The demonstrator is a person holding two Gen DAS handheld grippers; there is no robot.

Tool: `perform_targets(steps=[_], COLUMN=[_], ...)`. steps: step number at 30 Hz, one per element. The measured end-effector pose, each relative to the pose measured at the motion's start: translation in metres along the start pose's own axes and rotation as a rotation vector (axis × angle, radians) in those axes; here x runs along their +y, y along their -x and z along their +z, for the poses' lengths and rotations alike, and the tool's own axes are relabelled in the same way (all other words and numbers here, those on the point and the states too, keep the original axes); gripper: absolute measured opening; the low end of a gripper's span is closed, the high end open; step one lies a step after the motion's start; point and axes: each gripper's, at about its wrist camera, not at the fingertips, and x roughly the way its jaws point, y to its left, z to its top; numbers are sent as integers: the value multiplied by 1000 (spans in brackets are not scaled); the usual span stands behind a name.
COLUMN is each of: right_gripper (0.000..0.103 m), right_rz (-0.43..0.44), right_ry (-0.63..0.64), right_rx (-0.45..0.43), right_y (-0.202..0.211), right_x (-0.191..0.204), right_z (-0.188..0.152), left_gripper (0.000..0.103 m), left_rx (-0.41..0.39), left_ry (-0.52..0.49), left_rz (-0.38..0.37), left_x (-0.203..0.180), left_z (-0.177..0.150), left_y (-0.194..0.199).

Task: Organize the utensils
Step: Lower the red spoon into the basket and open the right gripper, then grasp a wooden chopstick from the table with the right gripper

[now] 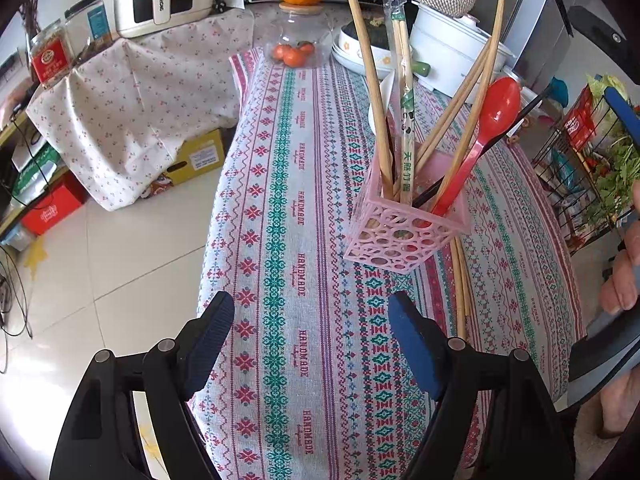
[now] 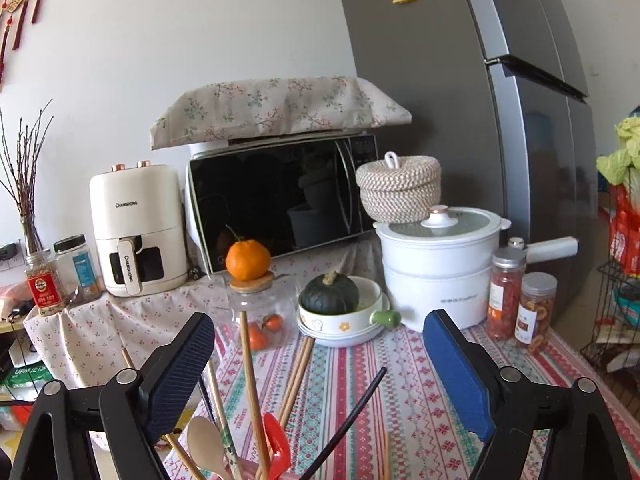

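**Mia:** The left claw point(image 1: 312, 340) is wide open. Nothing is in it. It hangs over the bench point(image 1: 280, 240) with the stripy cloth.

**Ben:** Where is the pink basket point(image 1: 404, 228)?

**Mia:** It stands on the bench, in front of the left claw and a bit to the right. They are apart, not touching.

**Ben:** What is in it?

**Mia:** Wooden chopsticks point(image 1: 366, 80), a wrapped pair of chopsticks point(image 1: 404, 112), a red spoon point(image 1: 486, 128) and a thin black stick point(image 1: 480, 156). They all lean out at the top. More chopsticks point(image 1: 460, 292) lie flat on the bench, just behind the basket.

**Ben:** And the right claw point(image 2: 320, 364)?

**Mia:** Open too, and holding nothing. It is up above the basket. The tops of the sticks poke up between its two fingers. A wooden spoon point(image 2: 206, 444) shows there as well.
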Motion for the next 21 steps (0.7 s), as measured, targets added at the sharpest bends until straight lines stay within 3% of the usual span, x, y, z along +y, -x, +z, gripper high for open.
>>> perform_targets(steps=[6, 13, 17, 21], right_gripper=[101, 102, 102, 102], right_rz=[-4, -73, -62, 42], right_ry=[36, -47, -42, -68], right_rx=[161, 373, 573, 810], right_y=[3, -10, -39, -72], right_x=[-36, -87, -103, -109], right_z=[5, -18, -52, -94], left_gripper=[82, 82, 82, 82], left_rx=[20, 53, 81, 107], left_ry=[11, 29, 15, -7], left_rz=[-14, -20, -12, -3], left_x=[-11, -23, -31, -38], left_z=[-2, -4, -8, -11], left_y=[-4, -14, -23, -32])
